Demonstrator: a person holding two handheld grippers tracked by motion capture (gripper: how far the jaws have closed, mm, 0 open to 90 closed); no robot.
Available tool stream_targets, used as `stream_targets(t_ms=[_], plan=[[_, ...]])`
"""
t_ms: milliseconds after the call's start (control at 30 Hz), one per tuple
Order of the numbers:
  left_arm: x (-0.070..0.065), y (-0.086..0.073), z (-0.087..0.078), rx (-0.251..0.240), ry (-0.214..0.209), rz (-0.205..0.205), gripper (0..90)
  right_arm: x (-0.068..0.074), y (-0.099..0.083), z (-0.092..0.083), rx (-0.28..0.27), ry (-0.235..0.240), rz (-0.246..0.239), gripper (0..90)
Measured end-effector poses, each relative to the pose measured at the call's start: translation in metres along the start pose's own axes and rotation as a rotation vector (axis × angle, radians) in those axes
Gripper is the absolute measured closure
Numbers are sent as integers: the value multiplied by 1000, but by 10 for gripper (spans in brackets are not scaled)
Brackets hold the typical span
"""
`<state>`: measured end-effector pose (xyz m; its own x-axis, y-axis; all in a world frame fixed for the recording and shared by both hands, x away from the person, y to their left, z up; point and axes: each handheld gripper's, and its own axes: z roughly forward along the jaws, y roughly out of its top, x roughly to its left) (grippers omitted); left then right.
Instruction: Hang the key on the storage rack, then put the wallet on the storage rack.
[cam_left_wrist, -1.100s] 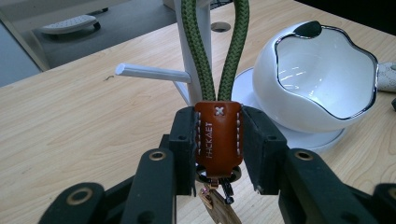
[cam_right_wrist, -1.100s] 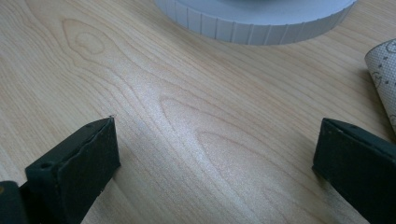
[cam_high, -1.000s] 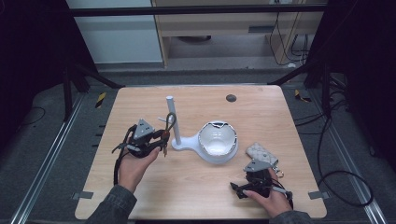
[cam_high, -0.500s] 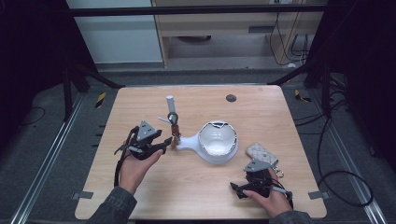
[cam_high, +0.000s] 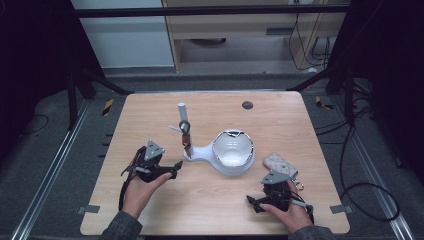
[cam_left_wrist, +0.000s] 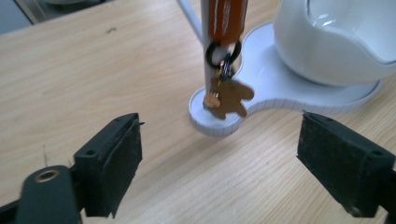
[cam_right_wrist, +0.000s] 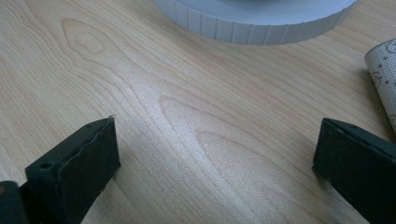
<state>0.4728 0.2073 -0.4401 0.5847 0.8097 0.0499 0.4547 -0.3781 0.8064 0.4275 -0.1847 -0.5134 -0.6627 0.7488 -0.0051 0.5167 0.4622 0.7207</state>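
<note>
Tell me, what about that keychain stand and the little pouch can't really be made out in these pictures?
- Keychain: left gripper view; its top, like the post's, runs off the upper edge. In the high view it is too small to read.
- White bowl: left gripper view; its right side and inside are cut off by the frame.
- Patterned pouch: right gripper view; a corner shows, the rest is past the right edge.

The keyring (cam_high: 185, 134) hangs on the stand's post (cam_high: 182, 114), left of the bowl (cam_high: 232, 152).
</note>
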Motion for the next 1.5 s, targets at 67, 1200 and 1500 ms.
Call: stream_targets(t_ms=[67,1200,1500], plan=[[1,-10,5,8,-11,-4,108,0,0,0,0,0,1,4],[33,-66,28,128,39,-92,49,-62,39,-63,173,-58,55,147],[30,-66,29,138,51,-78,35,-78,42,-63,269,-87,76,127]])
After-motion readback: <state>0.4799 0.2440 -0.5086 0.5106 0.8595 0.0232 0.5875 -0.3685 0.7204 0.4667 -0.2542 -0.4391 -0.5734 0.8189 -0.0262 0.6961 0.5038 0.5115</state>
